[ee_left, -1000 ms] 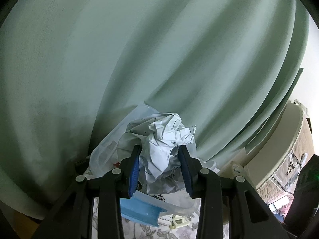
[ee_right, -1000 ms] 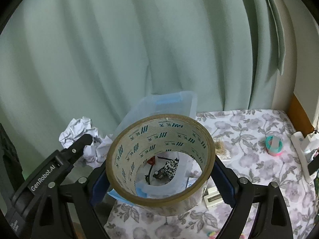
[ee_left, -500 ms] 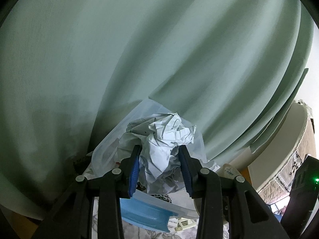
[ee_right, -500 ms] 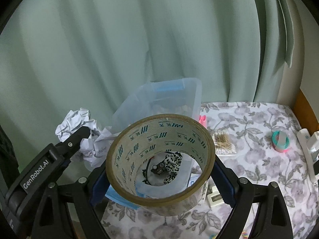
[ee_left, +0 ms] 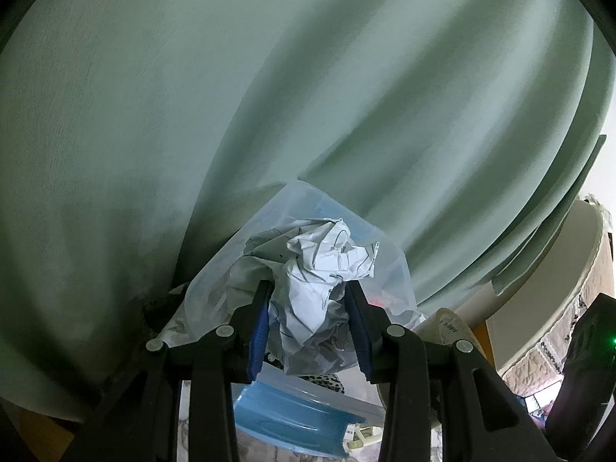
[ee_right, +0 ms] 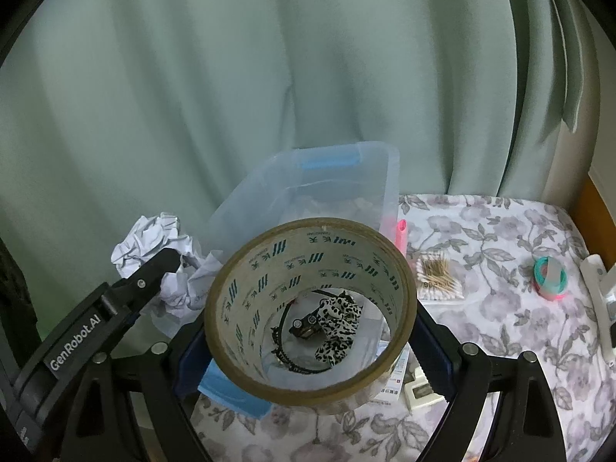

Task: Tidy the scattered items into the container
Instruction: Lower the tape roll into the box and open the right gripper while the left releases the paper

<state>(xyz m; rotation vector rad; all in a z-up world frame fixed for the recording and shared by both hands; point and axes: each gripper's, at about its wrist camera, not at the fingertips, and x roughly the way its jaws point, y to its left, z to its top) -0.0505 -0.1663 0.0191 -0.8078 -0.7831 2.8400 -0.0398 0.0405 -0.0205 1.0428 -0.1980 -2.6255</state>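
Two grips, tape roll (ee_right: pixel 310 317) bore toward camera, crumpled paper (ee_left: pixel 319 292)

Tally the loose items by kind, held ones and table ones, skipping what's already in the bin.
Crumpled paper ball, held in the left gripper: 1
Tape rolls: 2, the brown roll in the right gripper, the teal-pink roll on the table
Cotton swab pack: 1
Pink marker: 1
Total: 5

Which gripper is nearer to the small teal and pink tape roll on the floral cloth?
Right. The right gripper, clamped on the big brown tape roll, is left of the small teal and pink tape roll; the left gripper, holding crumpled paper, is further left.
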